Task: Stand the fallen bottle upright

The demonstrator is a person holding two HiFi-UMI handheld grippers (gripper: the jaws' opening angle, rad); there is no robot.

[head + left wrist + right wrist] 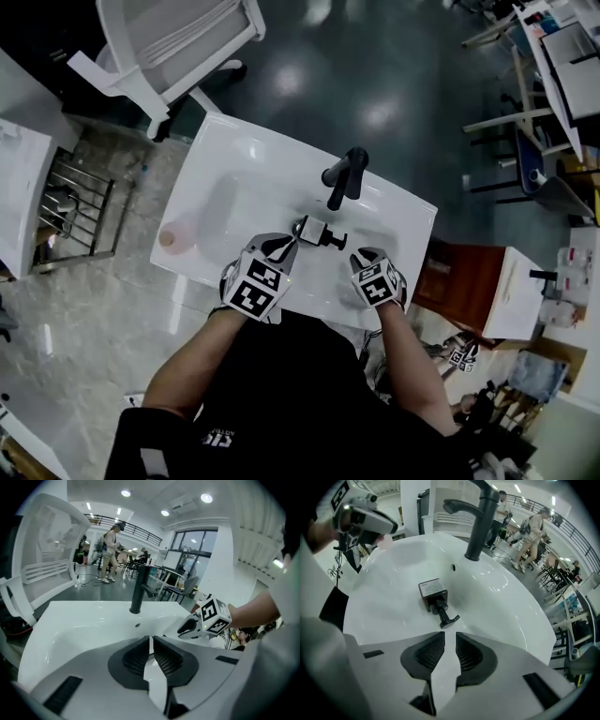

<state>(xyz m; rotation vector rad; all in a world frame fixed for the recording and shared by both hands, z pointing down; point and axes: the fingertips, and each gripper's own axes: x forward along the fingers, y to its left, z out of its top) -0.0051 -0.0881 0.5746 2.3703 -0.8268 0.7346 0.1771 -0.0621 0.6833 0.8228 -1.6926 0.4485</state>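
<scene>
A small black pump bottle (317, 231) lies on its side in the white sink basin (234, 169), below the black faucet (345, 176). In the right gripper view the bottle (433, 592) has a pale label on top, and its pump head points toward my jaws. My right gripper (450, 639) hangs just short of that pump head, its jaws a narrow gap apart with nothing between them. My left gripper (151, 641) is shut and empty, over the basin's near left side. From the head view, the left gripper (281, 246) and right gripper (366, 255) flank the bottle.
A pale cylinder with a pinkish end (176, 236) lies on the sink's left rim. A white chair (169, 47) stands beyond the sink, a metal rack (80, 211) to the left and a brown cabinet (469, 291) to the right. People stand far off in the room.
</scene>
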